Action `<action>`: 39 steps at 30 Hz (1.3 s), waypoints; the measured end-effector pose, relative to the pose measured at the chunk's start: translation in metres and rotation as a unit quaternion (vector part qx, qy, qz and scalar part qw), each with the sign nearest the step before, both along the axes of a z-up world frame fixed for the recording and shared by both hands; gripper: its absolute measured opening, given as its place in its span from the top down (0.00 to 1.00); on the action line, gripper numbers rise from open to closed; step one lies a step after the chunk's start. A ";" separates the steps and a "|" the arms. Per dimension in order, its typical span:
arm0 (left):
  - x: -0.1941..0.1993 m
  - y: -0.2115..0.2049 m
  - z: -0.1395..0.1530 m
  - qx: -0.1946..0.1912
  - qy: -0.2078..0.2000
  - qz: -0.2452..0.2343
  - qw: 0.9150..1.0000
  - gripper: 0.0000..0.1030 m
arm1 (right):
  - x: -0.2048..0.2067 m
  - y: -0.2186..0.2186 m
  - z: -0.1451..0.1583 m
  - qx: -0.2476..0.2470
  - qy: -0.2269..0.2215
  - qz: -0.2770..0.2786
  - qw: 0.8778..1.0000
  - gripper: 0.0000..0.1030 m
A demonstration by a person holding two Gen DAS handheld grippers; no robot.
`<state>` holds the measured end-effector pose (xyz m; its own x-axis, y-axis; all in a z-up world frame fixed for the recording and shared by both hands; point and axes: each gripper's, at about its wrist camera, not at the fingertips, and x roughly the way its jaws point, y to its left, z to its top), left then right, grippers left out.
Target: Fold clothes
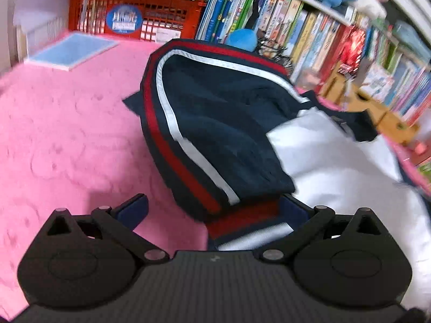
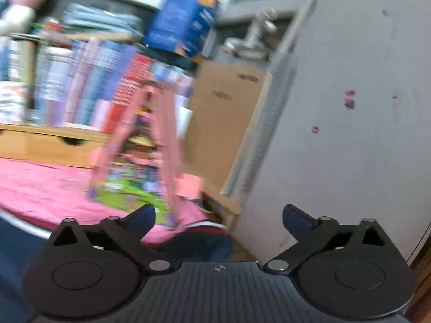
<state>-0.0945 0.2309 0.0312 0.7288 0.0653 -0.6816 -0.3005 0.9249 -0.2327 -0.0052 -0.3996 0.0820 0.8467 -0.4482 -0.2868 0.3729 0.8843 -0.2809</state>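
The jacket (image 1: 215,123), navy with red and white stripes along the sleeve and a white body panel, lies on the pink blanket (image 1: 67,134) that covers the surface; whether that is a bed or a counter cannot be told. One sleeve is laid across the white panel, so the fold looks partly made, with a striped band at the near edge.

The left tool (image 1: 215,210) stands wide open just above that near edge. The striped hem lies between its jaws, but the pads do not press on it and it holds nothing. The right tool (image 2: 219,218) is also spread wide and empty; a bit of the jacket's navy and striped cloth (image 2: 204,239) shows below and between its jaws at the blanket's edge, with the wall (image 2: 350,107) beyond. That view is blurred.

To do the next fold well, each tool should probably take a firm hold of one corner of the near hem, catching all layers together so the folded sleeve does not slip. Lifting both corners evenly and carrying them toward the collar should keep the stripes straight and the edges lined up.

Farther out stand a red crate (image 1: 134,13), a row of books (image 1: 309,32) and a cardboard box (image 2: 226,113), all clear of the jacket.
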 end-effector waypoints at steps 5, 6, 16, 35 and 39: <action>0.024 0.005 0.006 0.015 0.007 -0.001 1.000 0.75 | -0.039 0.060 -0.007 0.034 -0.009 0.117 0.992 0.00; 0.027 0.008 0.010 0.014 0.016 -0.001 1.000 0.85 | -0.044 0.074 -0.007 0.040 -0.011 0.137 0.990 0.00; 0.100 0.039 0.124 0.505 0.012 0.079 0.859 0.81 | -0.042 0.204 -0.015 0.057 0.008 0.290 0.955 0.00; 0.060 0.011 0.031 0.187 0.022 -0.035 0.981 0.14 | -0.034 0.221 -0.050 0.122 0.095 0.326 0.933 0.08; 0.079 -0.009 0.018 0.201 0.039 -0.053 0.977 0.14 | -0.020 0.211 -0.059 0.180 0.132 0.315 0.923 0.33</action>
<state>-0.0158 0.2220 0.0490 0.6934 0.2659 -0.6697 -0.1996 0.9639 0.1760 -0.0250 -0.1891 0.0232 0.7865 0.2730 -0.5540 -0.2853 0.9562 0.0661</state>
